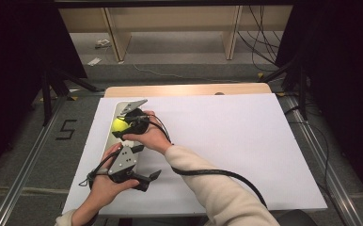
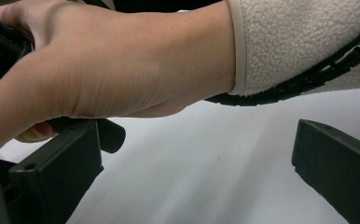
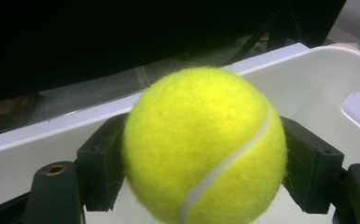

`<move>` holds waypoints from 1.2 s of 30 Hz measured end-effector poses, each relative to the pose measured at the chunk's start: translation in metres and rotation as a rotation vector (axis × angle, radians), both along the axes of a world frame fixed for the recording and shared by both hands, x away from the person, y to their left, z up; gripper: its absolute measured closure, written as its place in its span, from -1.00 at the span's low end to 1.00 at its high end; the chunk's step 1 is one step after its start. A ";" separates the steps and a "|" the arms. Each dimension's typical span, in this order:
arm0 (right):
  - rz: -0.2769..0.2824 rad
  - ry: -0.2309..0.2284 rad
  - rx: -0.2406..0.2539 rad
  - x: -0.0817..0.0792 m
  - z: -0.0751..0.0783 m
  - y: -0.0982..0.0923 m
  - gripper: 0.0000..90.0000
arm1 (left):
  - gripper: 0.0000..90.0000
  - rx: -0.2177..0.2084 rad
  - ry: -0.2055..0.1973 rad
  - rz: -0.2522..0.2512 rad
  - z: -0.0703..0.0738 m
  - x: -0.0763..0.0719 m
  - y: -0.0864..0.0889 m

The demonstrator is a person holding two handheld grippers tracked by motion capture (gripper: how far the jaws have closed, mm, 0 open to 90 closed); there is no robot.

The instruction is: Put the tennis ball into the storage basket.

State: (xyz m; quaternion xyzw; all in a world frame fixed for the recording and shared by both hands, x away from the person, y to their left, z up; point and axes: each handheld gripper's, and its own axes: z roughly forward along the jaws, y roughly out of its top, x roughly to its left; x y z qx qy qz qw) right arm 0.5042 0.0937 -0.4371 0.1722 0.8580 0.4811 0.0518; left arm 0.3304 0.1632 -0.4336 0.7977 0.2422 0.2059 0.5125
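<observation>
Tennis ball [image 3: 205, 147], yellow-green with a pale seam, pinched between both jaws of the right tongs [image 3: 201, 168], one black pad pressed to each flank. Held just over the white tray [image 3: 318, 79]; whether touching the tray floor, cannot tell. Tray rim running behind the ball, with a raised oval patch on the tray wall off to the right of the jaws. From above, same ball [image 1: 119, 124] seen as a bright spot at the tip of the right tongs [image 1: 123, 126], over the long white tray [image 1: 118, 109] lying at the left part of the bench [image 1: 226, 141] with its white sheet. Right hand [image 1: 150, 136] wrapped round the tool body, cream sleeve [image 1: 217, 193] running back toward the bottom edge, black ribbed cable [image 1: 217, 173] looping over the forearm.

Left tongs [image 1: 151, 178] just nearer than the right ones, held low over the white sheet by the left hand [image 1: 105, 186], grey three-cornered plate on top, jaws spread wide and gripping nothing. Along those jaws: two black pads standing well apart, bare white sheet [image 2: 206, 163] between them. Right hand [image 2: 113, 60] close ahead and above, crossing the upper part of that view, cream sleeve [image 2: 299, 37] at the wrist and ribbed cable [image 2: 308, 81] draped beneath it.

Beyond the bench, grey floor with a wooden frame [image 1: 170, 23] at the far side.
</observation>
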 end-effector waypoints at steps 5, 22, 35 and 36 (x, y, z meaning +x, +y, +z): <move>-0.002 0.000 0.000 0.000 0.000 0.000 -0.43 | -0.98 0.000 0.001 -0.002 0.000 0.000 0.000; -0.032 -0.010 0.084 0.003 0.015 -0.013 -0.66 | -0.98 0.003 0.002 -0.003 -0.001 0.000 -0.001; -0.052 -0.030 0.094 0.003 0.026 -0.032 -0.65 | -0.98 0.008 0.001 -0.003 -0.001 0.000 -0.001; -0.052 -0.036 0.094 0.004 0.026 -0.034 -0.65 | -0.98 0.008 0.000 -0.003 -0.001 0.000 -0.001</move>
